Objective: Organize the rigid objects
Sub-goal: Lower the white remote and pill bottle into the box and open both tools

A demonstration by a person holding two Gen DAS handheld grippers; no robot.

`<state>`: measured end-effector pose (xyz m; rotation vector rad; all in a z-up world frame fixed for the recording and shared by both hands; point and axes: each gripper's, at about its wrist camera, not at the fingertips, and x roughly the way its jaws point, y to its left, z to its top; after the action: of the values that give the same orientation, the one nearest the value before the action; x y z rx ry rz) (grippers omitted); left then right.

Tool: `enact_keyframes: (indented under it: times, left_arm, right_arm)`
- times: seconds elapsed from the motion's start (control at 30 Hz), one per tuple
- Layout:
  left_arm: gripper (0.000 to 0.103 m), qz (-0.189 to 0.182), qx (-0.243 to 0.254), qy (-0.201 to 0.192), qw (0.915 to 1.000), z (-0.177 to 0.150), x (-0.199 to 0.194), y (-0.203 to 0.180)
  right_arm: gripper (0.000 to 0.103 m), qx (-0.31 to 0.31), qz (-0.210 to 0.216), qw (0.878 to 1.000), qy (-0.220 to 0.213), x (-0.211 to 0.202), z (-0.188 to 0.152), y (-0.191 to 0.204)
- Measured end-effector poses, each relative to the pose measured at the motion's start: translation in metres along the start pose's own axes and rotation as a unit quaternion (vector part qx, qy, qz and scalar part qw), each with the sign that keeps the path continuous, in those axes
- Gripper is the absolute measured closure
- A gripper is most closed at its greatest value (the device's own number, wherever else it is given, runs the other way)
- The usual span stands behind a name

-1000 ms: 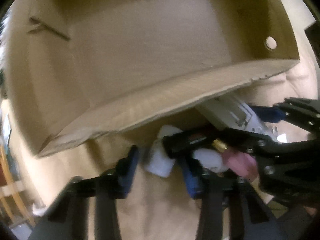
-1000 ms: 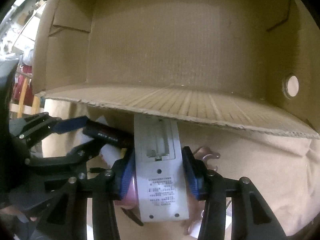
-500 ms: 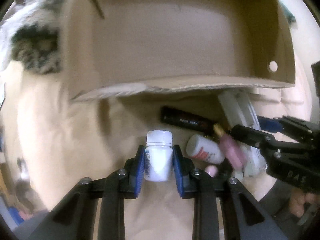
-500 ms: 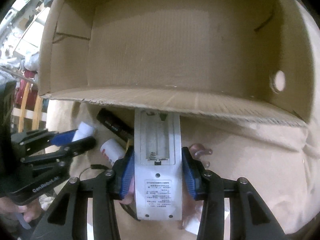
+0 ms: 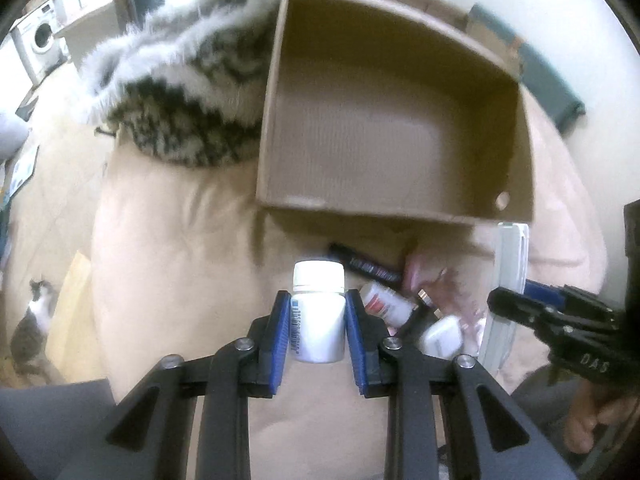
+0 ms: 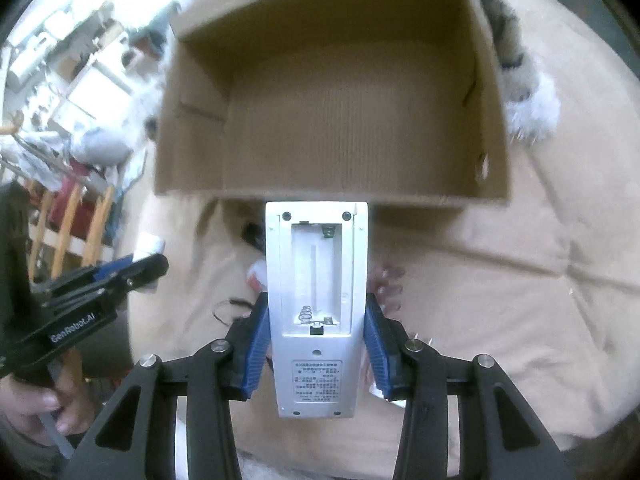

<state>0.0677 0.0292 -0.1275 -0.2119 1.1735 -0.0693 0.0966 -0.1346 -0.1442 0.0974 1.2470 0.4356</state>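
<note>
My left gripper (image 5: 318,320) is shut on a small white bottle (image 5: 319,322) with a white cap, held above the beige cushion. My right gripper (image 6: 316,322) is shut on a white remote control (image 6: 316,312), back side up, battery bay uncovered. An empty cardboard box (image 5: 400,140) stands just beyond both; in the right wrist view the box (image 6: 332,120) fills the upper middle. Below the box's near wall lie a black tube (image 5: 364,268), a white tube with red print (image 5: 384,304), a pink item (image 5: 414,274) and a small white block (image 5: 440,336).
A grey-and-white furry throw (image 5: 184,92) lies against the box's left side. A beige cushion (image 5: 180,264) carries everything. A cat (image 5: 32,320) sits on the floor at far left. A hand (image 6: 44,400) grips the left tool's handle.
Both grippers rose and drew back from the box, so more of its inside shows. The left gripper went from open beside the bottle to shut on it and lifted it.
</note>
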Motion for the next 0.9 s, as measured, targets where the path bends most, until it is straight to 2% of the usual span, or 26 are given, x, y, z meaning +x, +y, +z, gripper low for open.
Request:
enact_keyframes:
  times: [0.2, 0.3, 0.37, 0.5, 0.63, 0.8, 0.9]
  left_arm:
    - [0.079, -0.006, 0.013, -0.042, 0.9990, 0.037, -0.012, -0.008]
    - [0.079, -0.006, 0.021, -0.059, 0.9980, 0.064, -0.009, -0.014]
    - [0.079, -0.004, 0.031, -0.068, 0.9972, 0.081, -0.001, -0.018]
    - [0.079, 0.011, 0.052, -0.080, 0.9954, 0.106, 0.020, -0.023]
    - [0.079, 0.009, 0.043, -0.073, 0.9964, 0.117, 0.045, -0.014]
    - [0.079, 0.009, 0.023, -0.059, 0.9980, 0.119, 0.071, -0.004]
    - [0.079, 0.013, 0.023, -0.059, 0.9979, 0.121, 0.079, -0.002]
  right_arm:
    - [0.058, 0.010, -0.001, 0.997, -0.080, -0.031, 0.045, 0.006]
    - [0.057, 0.013, -0.006, 0.995, -0.101, -0.034, 0.071, 0.005]
    - [0.057, 0.010, -0.007, 0.994, -0.113, -0.040, 0.082, -0.013]
    - [0.057, 0.012, -0.023, 0.993, -0.116, -0.025, 0.101, -0.023]
    - [0.057, 0.012, -0.037, 0.993, -0.112, -0.008, 0.113, -0.035]
    - [0.057, 0.031, -0.038, 0.995, -0.089, 0.021, 0.111, -0.042]
    - [0.057, 0.009, -0.065, 0.995, -0.078, 0.036, 0.107, -0.040]
